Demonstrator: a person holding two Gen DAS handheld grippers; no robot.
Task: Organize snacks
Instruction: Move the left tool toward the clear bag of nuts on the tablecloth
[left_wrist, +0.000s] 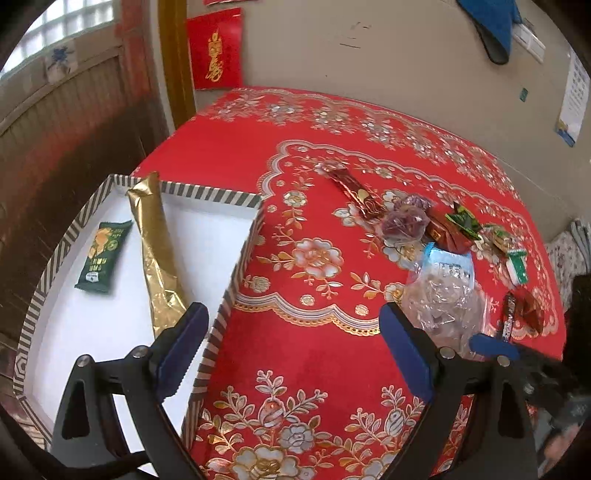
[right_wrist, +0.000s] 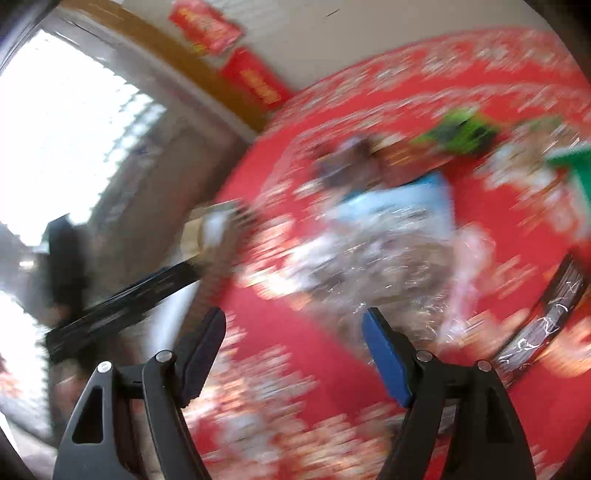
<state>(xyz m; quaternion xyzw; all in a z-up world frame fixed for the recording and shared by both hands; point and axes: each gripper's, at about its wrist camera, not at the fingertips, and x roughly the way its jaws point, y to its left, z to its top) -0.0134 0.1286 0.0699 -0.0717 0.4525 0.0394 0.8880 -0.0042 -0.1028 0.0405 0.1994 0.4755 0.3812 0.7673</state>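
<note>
The left gripper (left_wrist: 291, 347) stood wide and empty over bare red embroidered tablecloth (left_wrist: 310, 350), straddling the striped box (left_wrist: 236, 280) rim. Inside lay a gold foil packet (left_wrist: 155, 251) and green packet (left_wrist: 103, 254). The right gripper (right_wrist: 295, 332), wide, empty, faced a crinkled clear bag (right_wrist: 388, 258).

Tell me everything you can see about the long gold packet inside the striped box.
The long gold packet is a narrow, shiny foil wrapper, crinkled and sealed at its ends. It lies on the white floor of the striped box, its far end leaning on the back rim and rising slightly above it. A green packet lies beside it, apart. Its near end is hidden behind a gripper finger.
</note>
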